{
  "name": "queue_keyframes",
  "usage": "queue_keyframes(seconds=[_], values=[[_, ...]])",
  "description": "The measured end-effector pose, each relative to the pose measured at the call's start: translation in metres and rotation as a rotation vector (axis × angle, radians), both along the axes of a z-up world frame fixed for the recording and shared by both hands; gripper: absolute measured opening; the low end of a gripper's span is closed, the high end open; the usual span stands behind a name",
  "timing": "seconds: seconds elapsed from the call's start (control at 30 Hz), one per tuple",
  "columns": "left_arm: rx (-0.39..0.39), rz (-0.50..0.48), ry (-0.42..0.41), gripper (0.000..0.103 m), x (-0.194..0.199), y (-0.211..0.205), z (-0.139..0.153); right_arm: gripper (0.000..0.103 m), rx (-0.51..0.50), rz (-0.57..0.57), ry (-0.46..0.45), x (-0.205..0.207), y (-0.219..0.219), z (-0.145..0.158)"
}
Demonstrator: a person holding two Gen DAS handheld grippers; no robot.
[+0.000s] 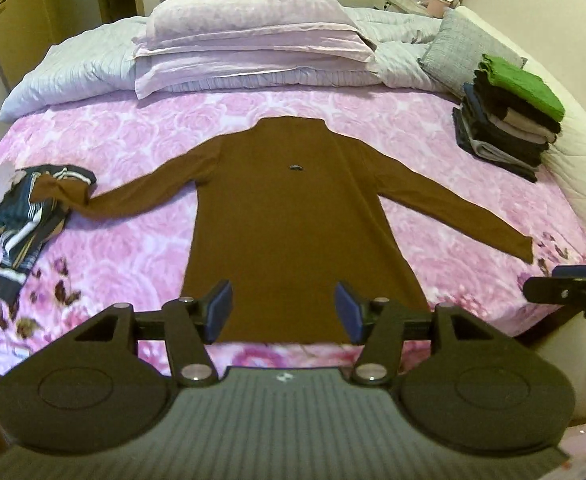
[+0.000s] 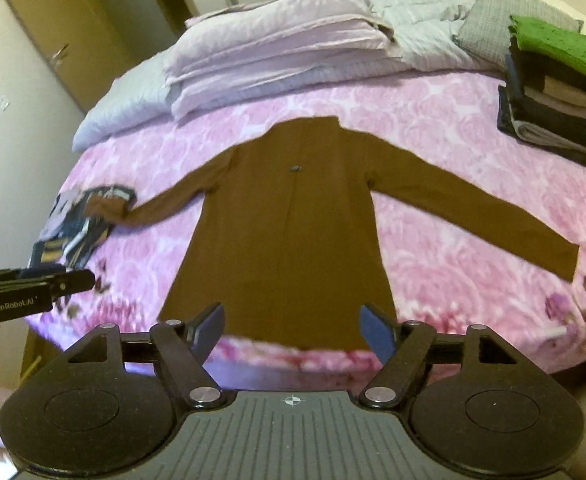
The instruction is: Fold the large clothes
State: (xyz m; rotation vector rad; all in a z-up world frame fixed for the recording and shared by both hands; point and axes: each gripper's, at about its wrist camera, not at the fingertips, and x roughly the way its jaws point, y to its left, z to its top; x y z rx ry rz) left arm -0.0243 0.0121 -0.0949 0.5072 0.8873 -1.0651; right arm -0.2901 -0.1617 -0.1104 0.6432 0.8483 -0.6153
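Note:
A brown long-sleeved top lies flat on the pink floral bedspread, collar toward the pillows, both sleeves spread out. Its left cuff rests on a crumpled striped garment. My left gripper hovers open above the hem at the bed's near edge, nothing between its blue pads. My right gripper is also open over the hem, empty. Each gripper shows at the side of the other's view: the right gripper, the left gripper.
A stack of folded clothes topped by a green piece sits at the bed's right side. Lilac pillows and a grey cushion lie at the head. A wooden door stands at left.

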Motion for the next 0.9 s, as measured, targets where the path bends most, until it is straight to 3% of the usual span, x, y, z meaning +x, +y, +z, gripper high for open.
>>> queue_keyframes(seconds=[0.3, 0.9], values=[[0.011, 0.024, -0.054, 0.064, -0.033, 0.042, 0.017, 0.072, -0.055, 0.061, 0.016, -0.018, 0.04, 0.014], [0.039, -0.002, -0.079, 0.065, -0.058, 0.077, 0.015, 0.072, -0.034, 0.082, 0.05, -0.029, 0.076, 0.014]])
